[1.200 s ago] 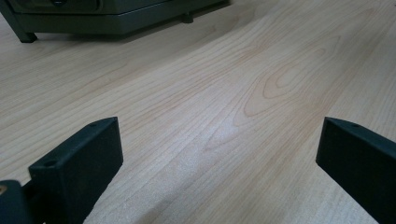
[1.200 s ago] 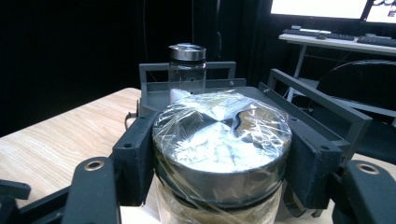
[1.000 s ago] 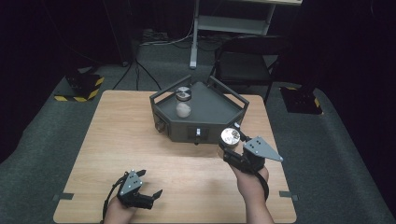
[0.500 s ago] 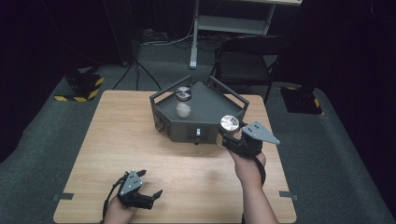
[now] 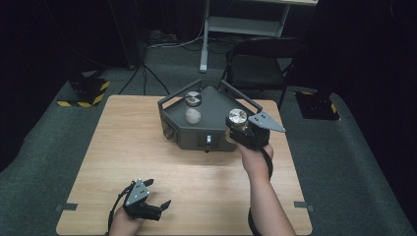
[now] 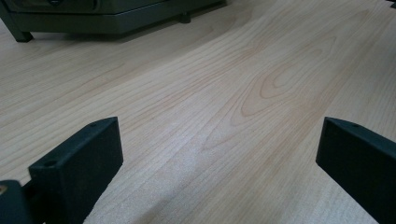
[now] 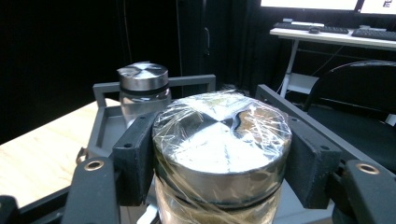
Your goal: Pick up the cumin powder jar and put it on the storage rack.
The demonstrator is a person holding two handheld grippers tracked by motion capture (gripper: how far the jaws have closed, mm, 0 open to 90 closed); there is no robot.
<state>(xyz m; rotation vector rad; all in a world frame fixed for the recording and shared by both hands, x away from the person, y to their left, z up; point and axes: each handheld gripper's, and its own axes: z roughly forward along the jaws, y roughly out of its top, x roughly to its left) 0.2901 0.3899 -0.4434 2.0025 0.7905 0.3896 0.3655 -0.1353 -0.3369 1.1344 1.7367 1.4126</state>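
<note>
**Right gripper holds wrapped jar over tray's near right corner; left gripper idle**

Starting from the largest item, the wooden table (image 5: 147, 147) is a pale, smooth laminate with visible grain, flat and bare across its near half. On its far half sits the grey tray (image 5: 216, 101), a rigid angular box, apparently metal, with raised handle bars along its back edges and a small control on its front face. Inside it stands a second jar (image 5: 192, 98) with a brushed metal lid, and just in front of that a white rounded object (image 5: 193, 115), too small to identify from the high view.

The held jar (image 7: 219, 154) hangs at the tray's near right corner, upright, above the rim. It has a clear glass body, a round brushed steel lid and a crinkled film wrap over the top; brownish contents show faintly below the lid.

Handling judgement: glass makes it fragile and moderately heavy, and the film makes the lid slippery. The best hold is at the lid's side wall, square on opposite sides, as now.

The right gripper (image 7: 219, 158) is clamped on the lid, pads pressed to both sides. The left gripper (image 5: 160, 205) rests low over the table's near left, jaws wide apart with nothing between them.
</note>
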